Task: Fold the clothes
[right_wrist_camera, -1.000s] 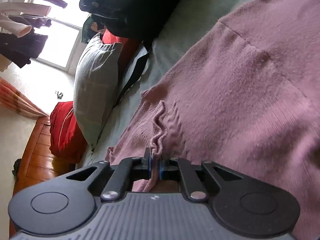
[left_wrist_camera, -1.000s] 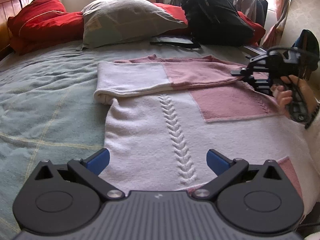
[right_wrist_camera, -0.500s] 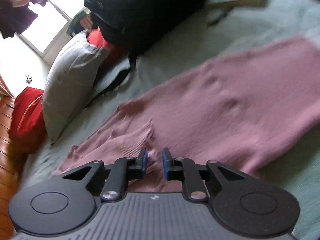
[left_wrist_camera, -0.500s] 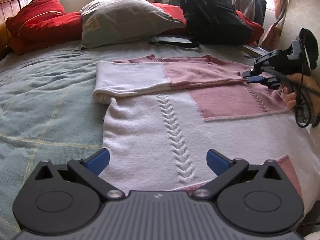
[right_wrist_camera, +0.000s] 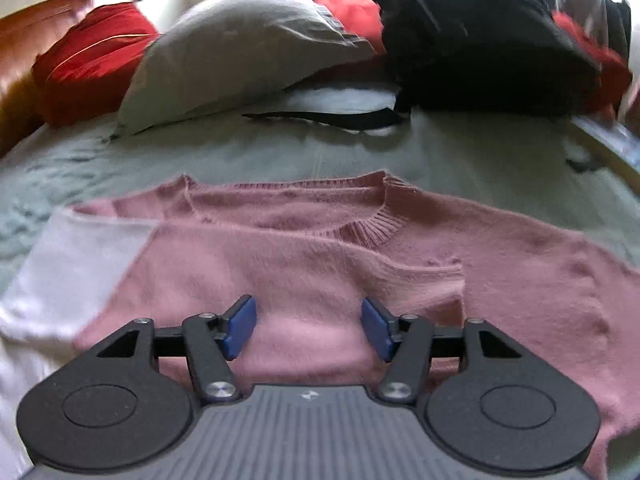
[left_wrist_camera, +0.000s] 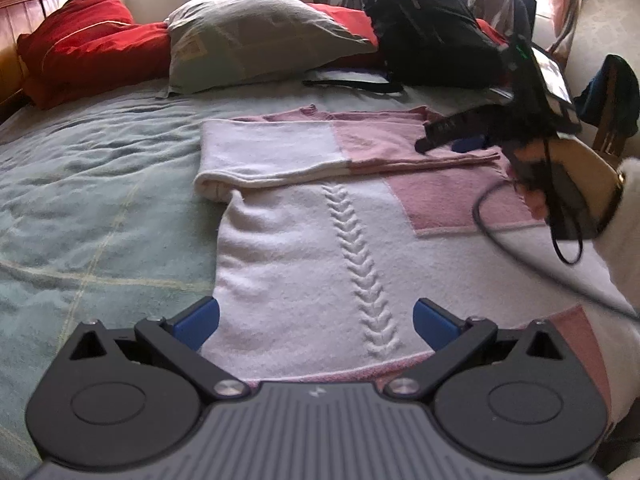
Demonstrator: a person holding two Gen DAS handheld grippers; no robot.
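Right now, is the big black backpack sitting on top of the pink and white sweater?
No, the black backpack sits by the pillows, behind the pink and white sweater.

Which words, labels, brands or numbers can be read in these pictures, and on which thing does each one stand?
No readable text.
Left gripper: a small pale mark on its grey body, a logo and no letters.
Right gripper: the same small mark, no letters.
Grey pillow: a pale printed patch, too blurred to read.
Sweater: no label shows.
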